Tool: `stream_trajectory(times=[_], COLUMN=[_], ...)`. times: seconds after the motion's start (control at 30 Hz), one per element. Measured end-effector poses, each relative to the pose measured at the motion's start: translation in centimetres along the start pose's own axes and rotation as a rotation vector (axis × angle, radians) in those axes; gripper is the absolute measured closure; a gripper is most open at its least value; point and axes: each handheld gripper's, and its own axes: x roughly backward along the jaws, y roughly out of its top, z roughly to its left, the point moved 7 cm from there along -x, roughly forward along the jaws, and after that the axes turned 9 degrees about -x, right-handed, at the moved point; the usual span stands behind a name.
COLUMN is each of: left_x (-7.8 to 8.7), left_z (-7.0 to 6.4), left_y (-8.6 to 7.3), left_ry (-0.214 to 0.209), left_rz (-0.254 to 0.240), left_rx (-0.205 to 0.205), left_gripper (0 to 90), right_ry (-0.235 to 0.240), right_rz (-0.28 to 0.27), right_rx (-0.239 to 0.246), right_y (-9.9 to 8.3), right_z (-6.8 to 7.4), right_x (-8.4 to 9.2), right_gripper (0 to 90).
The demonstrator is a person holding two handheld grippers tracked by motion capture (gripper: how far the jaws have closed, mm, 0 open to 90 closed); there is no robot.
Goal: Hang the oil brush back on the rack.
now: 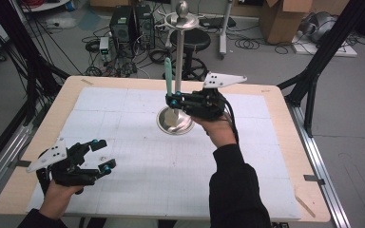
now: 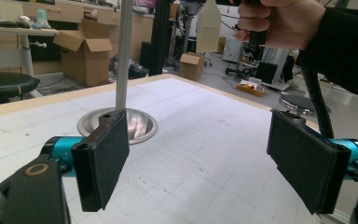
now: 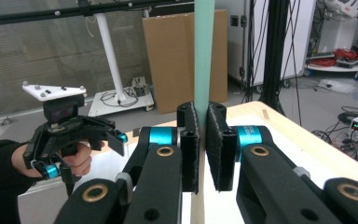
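Left gripper sits low at near-left corner of white gridded mat, jaws wide apart, nothing btwn pads. Steel stand w/ round base, tall pole & ball top is mid-table, far of centre. Right gripper held up just right of pole, jaws pinched tight on a mint-green handled brush, handle upright above jaws, pale bristle end hanging below. Brush is off the mat, near pole; touching or not, can't tell.
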Motion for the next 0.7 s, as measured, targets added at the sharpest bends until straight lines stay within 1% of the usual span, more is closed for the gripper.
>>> stream_trajectory(times=[0.1, 0.2, 0.27, 0.37, 0.53, 0.7], left_x=[0.0, 0.0, 0.0, 0.1, 0.1, 0.2], left_z=[0.2, 0.2, 0.2, 0.3, 0.5, 0.6], left_y=[0.0, 0.0, 0.0, 0.1, 0.1, 0.1], left_ry=[0.004, 0.004, 0.005, 0.008, 0.013, 0.013], left_rz=[-0.003, -0.003, -0.005, -0.011, -0.016, -0.016], left_rx=[0.001, 0.003, 0.005, 0.008, 0.013, 0.013], left_gripper=[21.3, 21.3, 21.3, 21.3, 21.3, 21.2], right_ry=[-0.004, -0.003, 0.007, 0.009, 0.012, 0.015], right_rz=[-0.006, -0.002, -0.007, -0.008, -0.025, -0.025], right_rx=[-0.003, -0.006, -0.002, -0.001, -0.002, -0.013], right_y=[0.5, 1.0, 1.6, 2.5, 3.9, 4.3], right_z=[-0.8, -1.4, -1.6, -2.1, -2.9, -3.4], right_x=[0.2, 0.4, 0.5, 0.6, 0.5, 0.3], right_gripper=[84.3, 84.3, 84.3, 84.3, 84.3, 84.3])
